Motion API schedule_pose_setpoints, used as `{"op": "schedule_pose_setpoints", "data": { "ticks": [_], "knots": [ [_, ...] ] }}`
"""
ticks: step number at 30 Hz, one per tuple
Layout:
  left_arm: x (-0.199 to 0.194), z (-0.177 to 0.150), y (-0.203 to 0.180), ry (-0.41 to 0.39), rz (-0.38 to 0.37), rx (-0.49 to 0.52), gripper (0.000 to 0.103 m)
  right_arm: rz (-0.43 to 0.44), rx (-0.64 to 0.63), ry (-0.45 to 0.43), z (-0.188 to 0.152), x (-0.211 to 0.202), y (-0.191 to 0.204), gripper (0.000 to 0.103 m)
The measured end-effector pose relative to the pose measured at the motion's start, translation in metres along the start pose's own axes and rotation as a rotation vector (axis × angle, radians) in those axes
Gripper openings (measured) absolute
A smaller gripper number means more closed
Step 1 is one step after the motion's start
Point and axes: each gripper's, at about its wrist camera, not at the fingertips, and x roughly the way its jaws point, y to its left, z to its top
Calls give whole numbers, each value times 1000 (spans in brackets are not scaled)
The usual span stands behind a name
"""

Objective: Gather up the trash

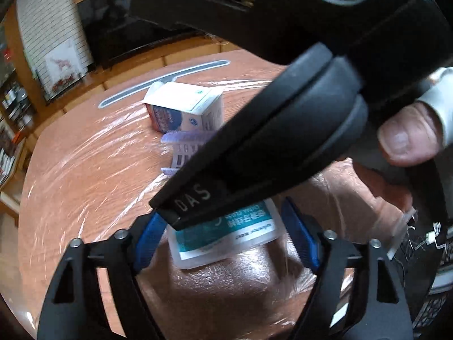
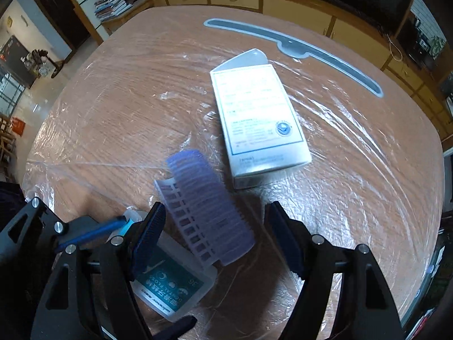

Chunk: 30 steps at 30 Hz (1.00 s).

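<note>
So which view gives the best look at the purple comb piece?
The right wrist view: the purple comb piece lies whole and unblocked between the open pads of the right gripper, leaning onto the floss box. In the left wrist view only small slivers show; the other gripper's black body covers the rest.

On the bench (image 2: 99, 119), under a plastic sheet (image 2: 354, 170), the dental floss box (image 2: 170, 286) lies nearest in the right wrist view. The hair roller (image 2: 206, 206) leans over its far edge. Beyond stands the carton (image 2: 257, 119), and behind that a long handle-shaped piece (image 2: 294, 48).
</note>
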Motion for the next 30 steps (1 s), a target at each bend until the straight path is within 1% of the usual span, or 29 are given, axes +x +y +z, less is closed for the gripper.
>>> {"op": "schedule_pose_setpoints", "data": {
  "ticks": [1, 2, 3, 5, 7, 8, 10, 11, 12, 14, 17, 18, 21, 23, 25, 26, 28, 29, 30],
  "knots": [
    [-3, 0, 2, -6, -18, 2, 61, 4, 10, -5, -3, 0, -2, 74],
    [-6, -1, 3, -6, -24, 1, 41, 13, 25, -8, -4, -1, -4, 74],
    [-6, -1, 6, 0, -31, -3, 32, 17, 33, -11, -7, -2, -8, 74],
    [-9, -2, 13, 12, -57, -20, 32, 28, 50, -15, -10, -3, -14, 74],
    [-14, -5, 24, 8, -86, -51, 32, 37, 64, -22, -10, -3, -18, 74],
    [-18, -7, 29, 0, -80, -65, 32, 42, 69, -28, -11, -5, -21, 74],
    [-24, -10, 35, 0, -90, -91, 52, 44, 81, -47, -13, -10, -24, 79],
    [-26, -12, 37, 1, -102, -107, 80, 45, 81, -56, -13, -12, -25, 82],
    [-29, -13, 39, -3, -127, -122, 87, 47, 79, -62, -15, -15, -27, 83],
    [-30, -13, 34, -1, -147, -122, 87, 53, 68, -67, -13, -16, -25, 84],
    [-22, -11, 23, 21, -101, -102, 87, 53, 37, -56, -11, -13, -20, 84],
    [-16, -10, 19, 38, -90, -101, 87, 41, 12, -49, -9, -11, -17, 84],
    [-2, -7, 16, 55, -61, -112, 87, -12, -63, -33, -8, -5, -3, 84],
    [5, -6, 15, 67, -53, -119, 88, -24, -87, -28, -7, -2, -1, 84],
    [10, -4, 16, 67, -47, -121, 88, -15, -91, -28, -7, 0, -1, 84],
    [9, -5, 14, 64, -47, -117, 88, -11, -92, -27, -6, 1, -1, 83],
    [9, -6, 14, 65, -45, -98, 88, 16, -88, -11, -3, 5, -2, 77],
    [7, -7, 12, 65, -40, -87, 88, 24, -87, 3, -2, 7, -2, 71],
    [6, -9, 11, 63, -35, -68, 87, 24, -90, 5, 0, 8, -1, 69]
  ]
}}
